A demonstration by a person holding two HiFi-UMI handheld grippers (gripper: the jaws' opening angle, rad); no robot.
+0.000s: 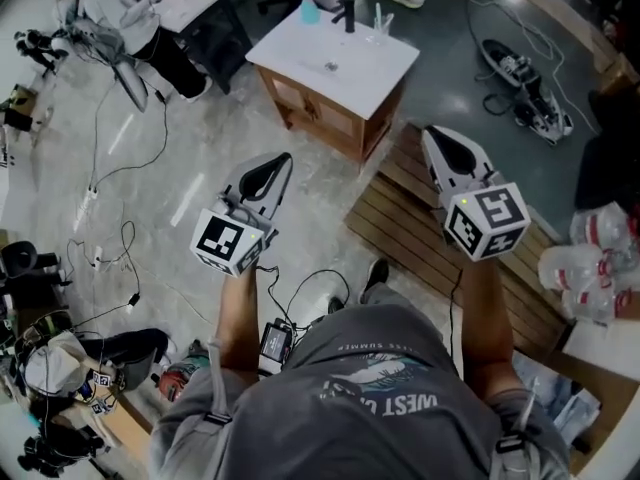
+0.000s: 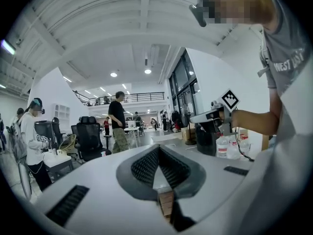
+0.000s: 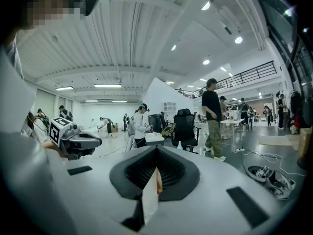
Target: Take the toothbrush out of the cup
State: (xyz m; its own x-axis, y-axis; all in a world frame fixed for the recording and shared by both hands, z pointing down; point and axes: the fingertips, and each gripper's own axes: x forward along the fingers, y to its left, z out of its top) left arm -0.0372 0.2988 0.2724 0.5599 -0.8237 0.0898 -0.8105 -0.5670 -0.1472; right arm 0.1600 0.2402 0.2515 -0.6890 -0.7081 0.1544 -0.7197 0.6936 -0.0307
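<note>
Both claws are being held pressed together with nothing between them: the left gripper [image 1: 281,160] and the right gripper [image 1: 432,134]. The cup [image 1: 379,30] is standing well ahead, near the far right edge of the white cabinet top [image 1: 300,53]. The toothbrush [image 1: 377,13] is seemingly being kept upright in it. The right gripper is being judged nearer. A tap [image 1: 347,13] and a bottle [image 1: 310,10] are crowding the cup's left, while its right side is being left open.

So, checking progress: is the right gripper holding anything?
No, the right gripper has its jaws shut together with nothing between them.
</note>
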